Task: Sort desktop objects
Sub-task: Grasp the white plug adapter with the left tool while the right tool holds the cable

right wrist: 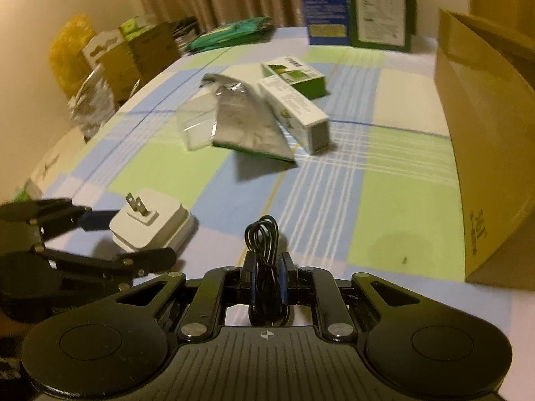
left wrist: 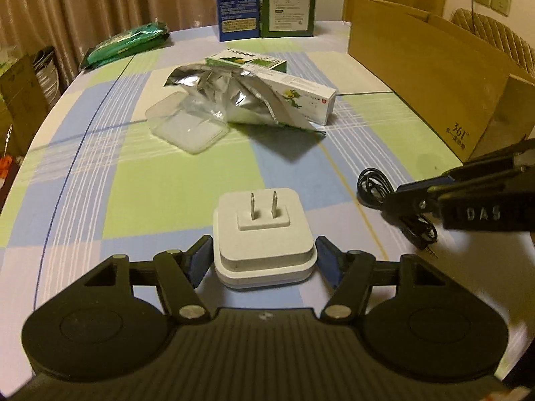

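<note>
While the left gripper (left wrist: pixel 264 260) pinches the stiff, smooth charger (left wrist: pixel 264 234) by its flat sides just above the surface (left wrist: pixel 133 183), the right gripper (right wrist: pixel 266 282), at its 2 o'clock, squeezes the limp, light cable coil (right wrist: pixel 264 267) across its bundled middle.

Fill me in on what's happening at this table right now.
A person is sorting desk clutter with two handheld grippers. The left gripper is clamped on a white plug adapter, prongs up. The right gripper is shut on a coiled black cable. A foil pouch, medicine boxes and an open cardboard box remain on the checked tablecloth.
</note>
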Action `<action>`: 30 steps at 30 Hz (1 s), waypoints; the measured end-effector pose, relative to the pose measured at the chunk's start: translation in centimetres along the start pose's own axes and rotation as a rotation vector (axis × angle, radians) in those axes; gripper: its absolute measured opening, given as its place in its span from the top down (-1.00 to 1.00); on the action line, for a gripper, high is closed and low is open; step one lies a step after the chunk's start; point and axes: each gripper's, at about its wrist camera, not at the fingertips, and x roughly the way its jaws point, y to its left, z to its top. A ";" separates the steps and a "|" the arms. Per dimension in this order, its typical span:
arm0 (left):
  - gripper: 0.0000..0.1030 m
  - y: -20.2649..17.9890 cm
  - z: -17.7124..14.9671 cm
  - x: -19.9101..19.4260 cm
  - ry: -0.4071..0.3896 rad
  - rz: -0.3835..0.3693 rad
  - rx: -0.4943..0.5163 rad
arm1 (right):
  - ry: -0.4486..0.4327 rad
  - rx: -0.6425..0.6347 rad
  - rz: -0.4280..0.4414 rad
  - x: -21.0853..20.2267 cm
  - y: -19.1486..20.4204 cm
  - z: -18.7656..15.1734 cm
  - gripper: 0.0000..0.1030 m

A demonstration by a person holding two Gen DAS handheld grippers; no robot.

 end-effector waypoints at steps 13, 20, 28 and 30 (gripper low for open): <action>-0.21 1.0 -0.2 0.4 -0.024 0.000 -0.051 | -0.043 -0.086 -0.023 2.0 1.0 0.2 0.25; -0.21 1.0 0.1 0.6 -0.030 -0.001 -0.059 | -0.040 -0.092 -0.037 2.0 1.2 0.2 0.61; -0.16 1.1 0.1 0.7 -0.028 0.015 -0.069 | -0.049 -0.046 -0.030 1.5 0.8 0.5 0.65; -0.16 1.3 0.1 0.6 -0.029 0.015 -0.079 | -0.055 -0.023 -0.029 1.4 0.5 0.6 0.65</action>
